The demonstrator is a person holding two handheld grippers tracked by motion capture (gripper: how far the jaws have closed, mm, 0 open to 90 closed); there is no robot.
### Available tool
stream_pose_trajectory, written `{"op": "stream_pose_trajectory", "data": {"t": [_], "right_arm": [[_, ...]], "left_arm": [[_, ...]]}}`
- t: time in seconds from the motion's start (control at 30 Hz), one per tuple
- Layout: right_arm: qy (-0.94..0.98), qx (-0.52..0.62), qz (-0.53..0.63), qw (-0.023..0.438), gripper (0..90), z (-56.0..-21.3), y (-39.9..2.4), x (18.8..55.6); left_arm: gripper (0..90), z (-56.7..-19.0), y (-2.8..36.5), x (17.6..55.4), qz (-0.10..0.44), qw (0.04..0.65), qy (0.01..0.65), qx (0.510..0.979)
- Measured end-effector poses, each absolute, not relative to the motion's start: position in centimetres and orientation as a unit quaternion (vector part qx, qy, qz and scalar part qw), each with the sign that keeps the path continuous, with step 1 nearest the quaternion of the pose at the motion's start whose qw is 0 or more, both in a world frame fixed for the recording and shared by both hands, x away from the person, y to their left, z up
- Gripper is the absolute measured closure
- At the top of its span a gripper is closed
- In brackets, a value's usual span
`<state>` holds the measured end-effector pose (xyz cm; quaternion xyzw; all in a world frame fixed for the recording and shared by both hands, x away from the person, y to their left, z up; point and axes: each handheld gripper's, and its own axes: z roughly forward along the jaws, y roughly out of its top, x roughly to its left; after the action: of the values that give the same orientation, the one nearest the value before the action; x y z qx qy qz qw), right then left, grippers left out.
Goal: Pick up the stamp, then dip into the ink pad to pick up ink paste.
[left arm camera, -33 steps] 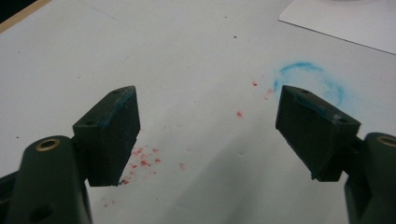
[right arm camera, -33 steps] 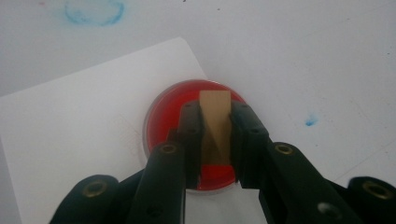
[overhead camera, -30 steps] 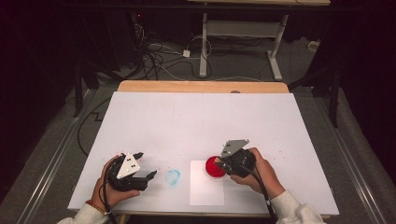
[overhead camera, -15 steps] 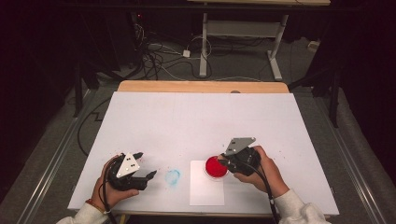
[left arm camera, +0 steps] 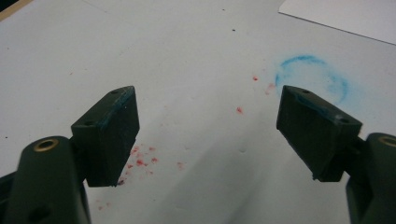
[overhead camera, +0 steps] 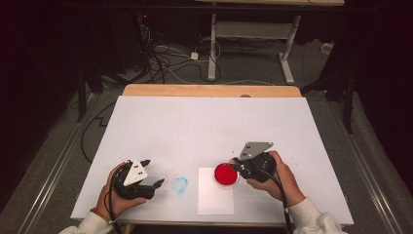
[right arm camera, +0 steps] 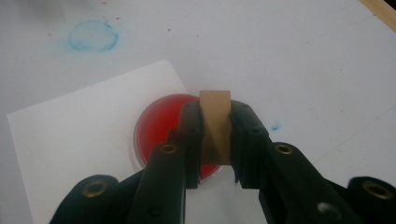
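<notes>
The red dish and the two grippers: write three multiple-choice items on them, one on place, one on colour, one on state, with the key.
1. Where does the red dish rest?
A. on the white paper sheet
B. on the wooden strip
C. on the floor

2. What colour is the ring smudge on the table?
A. green
B. blue
C. yellow

3. How are the left gripper fingers?
A. shut on a block
B. shut on paper
C. open, holding nothing

Key: 1 A, the dish overlaps the sheet's upper right corner; 2 B, a pale blue ring lies beside the sheet; 3 C, the left gripper view shows bare table between its fingers, while the right gripper clamps a tan block.
</notes>
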<state>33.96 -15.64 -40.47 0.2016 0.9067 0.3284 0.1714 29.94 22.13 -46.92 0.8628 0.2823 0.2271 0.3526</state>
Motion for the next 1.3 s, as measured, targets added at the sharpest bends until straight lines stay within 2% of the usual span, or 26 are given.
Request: {"op": "stream_pose_trajectory", "data": {"t": [0.93, 1.3], "right_arm": [[0.908, 0.186, 0.334, 0.171, 75.8, -39.6, -15.0, 33.5], [0.926, 0.174, 0.303, 0.143, 75.7, -41.4, -13.7, 33.7]], "left_arm": [[20.0, -47.0, 22.1, 29.4, 0.229, 0.341, 0.281, 0.867], [19.8, -47.1, 22.1, 29.3, 0.229, 0.338, 0.282, 0.868]]}}
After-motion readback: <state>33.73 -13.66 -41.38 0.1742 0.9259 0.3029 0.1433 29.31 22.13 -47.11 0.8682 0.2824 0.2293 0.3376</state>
